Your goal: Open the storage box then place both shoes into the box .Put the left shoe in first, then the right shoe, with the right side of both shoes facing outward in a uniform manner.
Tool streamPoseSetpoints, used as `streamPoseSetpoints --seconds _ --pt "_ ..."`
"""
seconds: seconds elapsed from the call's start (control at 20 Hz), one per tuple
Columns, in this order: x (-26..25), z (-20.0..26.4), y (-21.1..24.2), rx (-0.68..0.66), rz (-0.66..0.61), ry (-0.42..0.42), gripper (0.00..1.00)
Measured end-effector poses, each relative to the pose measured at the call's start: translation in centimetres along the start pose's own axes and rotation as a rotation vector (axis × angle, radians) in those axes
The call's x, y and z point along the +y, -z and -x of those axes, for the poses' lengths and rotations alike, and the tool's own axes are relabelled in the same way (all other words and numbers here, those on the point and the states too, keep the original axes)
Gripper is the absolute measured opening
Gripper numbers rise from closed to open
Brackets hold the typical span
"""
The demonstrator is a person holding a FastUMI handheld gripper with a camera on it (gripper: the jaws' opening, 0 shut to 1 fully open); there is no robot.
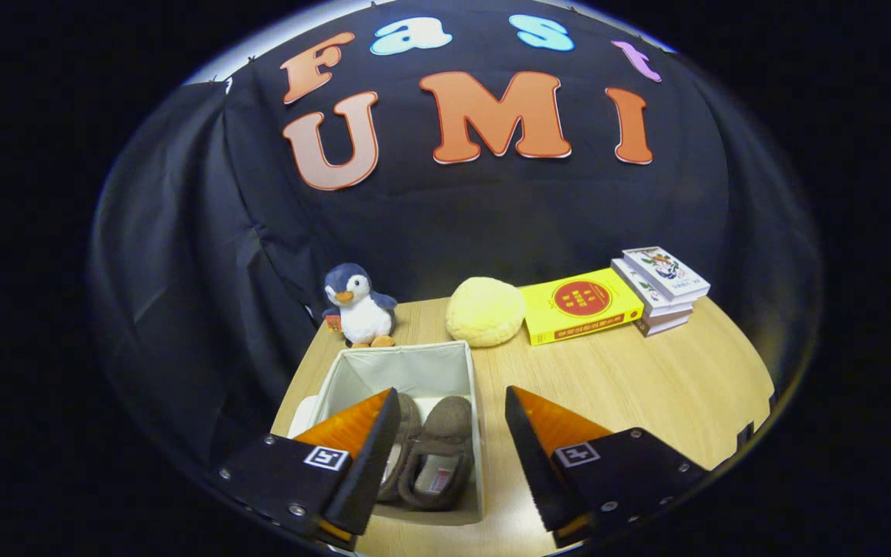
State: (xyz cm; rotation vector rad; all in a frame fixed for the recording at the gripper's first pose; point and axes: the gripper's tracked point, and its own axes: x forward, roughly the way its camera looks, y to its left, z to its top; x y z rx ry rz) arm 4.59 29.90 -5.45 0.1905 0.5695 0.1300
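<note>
A pale fabric storage box stands open on the wooden table, just ahead of my fingers. Two brown shoes lie side by side inside it, toes pointing away from me: one in plain sight between my fingers, the other partly hidden behind my left finger. My gripper hovers open above the near end of the box, holding nothing. The left finger overlaps the box's left side, and the right finger is over the table to the right of the box.
A plush penguin sits beyond the box at the back left. A yellow round cushion, a yellow book and a stack of books line the back. A white flat piece lies left of the box.
</note>
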Motion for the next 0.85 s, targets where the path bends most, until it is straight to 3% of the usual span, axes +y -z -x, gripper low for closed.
streamPoseSetpoints --seconds 0.1,0.15,0.45,0.85 --pt "-0.5 1.7 -2.0 -0.059 0.027 0.0 0.96" --pt "-0.7 2.6 -3.0 -0.086 0.038 0.001 0.98" --pt "-2.5 8.2 -7.6 -0.246 0.064 0.014 0.98" --pt "-4.1 12.9 -9.2 -0.372 0.079 0.039 0.98"
